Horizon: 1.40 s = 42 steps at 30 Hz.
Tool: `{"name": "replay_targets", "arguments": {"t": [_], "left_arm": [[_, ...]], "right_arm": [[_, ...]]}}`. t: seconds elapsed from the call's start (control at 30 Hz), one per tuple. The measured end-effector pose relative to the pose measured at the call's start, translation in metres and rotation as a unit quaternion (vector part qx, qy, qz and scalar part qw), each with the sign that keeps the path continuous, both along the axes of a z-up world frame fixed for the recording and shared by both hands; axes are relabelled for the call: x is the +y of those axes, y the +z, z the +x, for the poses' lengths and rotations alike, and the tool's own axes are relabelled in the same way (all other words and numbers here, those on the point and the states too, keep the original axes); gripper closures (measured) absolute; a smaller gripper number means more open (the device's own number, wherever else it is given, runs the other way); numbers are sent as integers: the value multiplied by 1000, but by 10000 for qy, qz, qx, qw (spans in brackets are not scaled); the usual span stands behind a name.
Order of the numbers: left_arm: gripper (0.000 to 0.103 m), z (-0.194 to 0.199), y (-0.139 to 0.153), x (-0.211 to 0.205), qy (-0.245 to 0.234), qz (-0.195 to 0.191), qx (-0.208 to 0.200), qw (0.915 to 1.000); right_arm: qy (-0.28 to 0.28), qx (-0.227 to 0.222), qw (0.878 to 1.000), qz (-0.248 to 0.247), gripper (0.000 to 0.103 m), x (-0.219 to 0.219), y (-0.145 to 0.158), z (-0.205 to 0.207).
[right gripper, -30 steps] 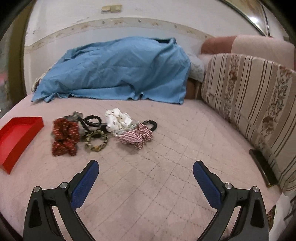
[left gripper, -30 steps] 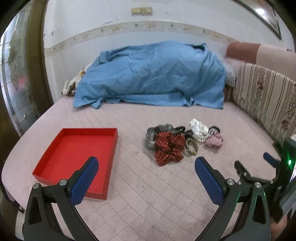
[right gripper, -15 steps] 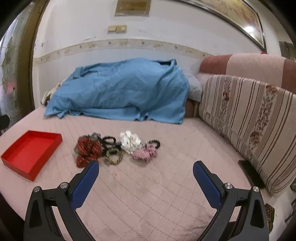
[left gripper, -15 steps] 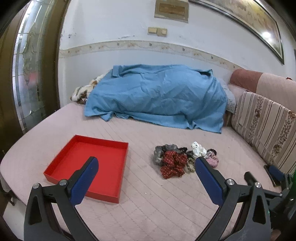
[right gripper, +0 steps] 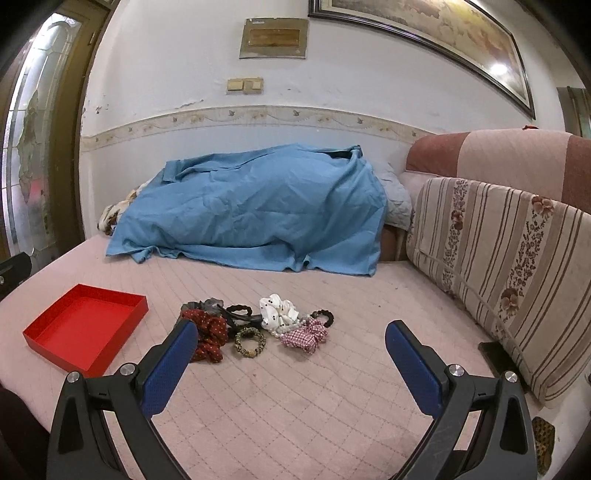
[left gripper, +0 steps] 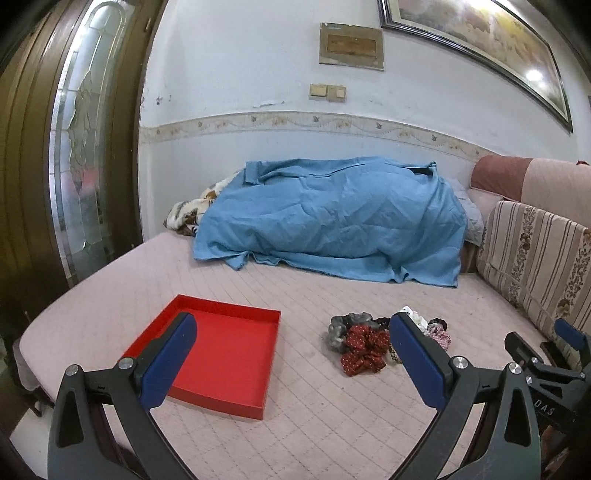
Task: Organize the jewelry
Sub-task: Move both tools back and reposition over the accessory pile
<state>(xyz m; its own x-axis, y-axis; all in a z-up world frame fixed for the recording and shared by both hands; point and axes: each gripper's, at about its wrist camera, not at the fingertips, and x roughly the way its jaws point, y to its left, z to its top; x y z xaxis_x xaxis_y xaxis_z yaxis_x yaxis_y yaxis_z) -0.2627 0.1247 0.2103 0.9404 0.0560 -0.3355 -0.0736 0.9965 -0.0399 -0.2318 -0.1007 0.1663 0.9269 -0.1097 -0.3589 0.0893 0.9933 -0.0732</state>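
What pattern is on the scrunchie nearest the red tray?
Dark red with small white dots, clearest in the left wrist view.

A pale wall (right gripper: 332, 122) with a patterned border strip (right gripper: 258, 114) fills the upper frame. On it hang a framed painting (right gripper: 424, 26) at upper right, reflecting a bright light, a small plaque (right gripper: 274, 38) and a switch plate (right gripper: 245, 85). At far left stands a dark wooden door (left gripper: 33, 155) with frosted glass. Below lies a pink quilted bed (right gripper: 295, 387), a blue sheet (right gripper: 258, 210) heaped at its back, and a striped floral cushion (right gripper: 498, 258) at right.
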Motion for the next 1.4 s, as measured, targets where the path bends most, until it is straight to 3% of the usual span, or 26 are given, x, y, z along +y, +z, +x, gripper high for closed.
{"name": "replay_targets", "arguments": {"t": [0.43,0.8,1.07,1.4], "left_arm": [[0,8,3,-15,95,439,11,9990],[0,40,7,-26,-22,658,-23,9978],[0,86,3,-34,-313,709,396,9962],[0,120,-45,-39,-407,534,1190,9906]], "right_arm": [[-22,-258,9994,243,0,-22,16,7],[-10,-49,9994,352,0,-38,2,27],[-164,161,9990,371,0,-60,-10,53],[-206,573,9968,527,0,-80,-37,94]]}}
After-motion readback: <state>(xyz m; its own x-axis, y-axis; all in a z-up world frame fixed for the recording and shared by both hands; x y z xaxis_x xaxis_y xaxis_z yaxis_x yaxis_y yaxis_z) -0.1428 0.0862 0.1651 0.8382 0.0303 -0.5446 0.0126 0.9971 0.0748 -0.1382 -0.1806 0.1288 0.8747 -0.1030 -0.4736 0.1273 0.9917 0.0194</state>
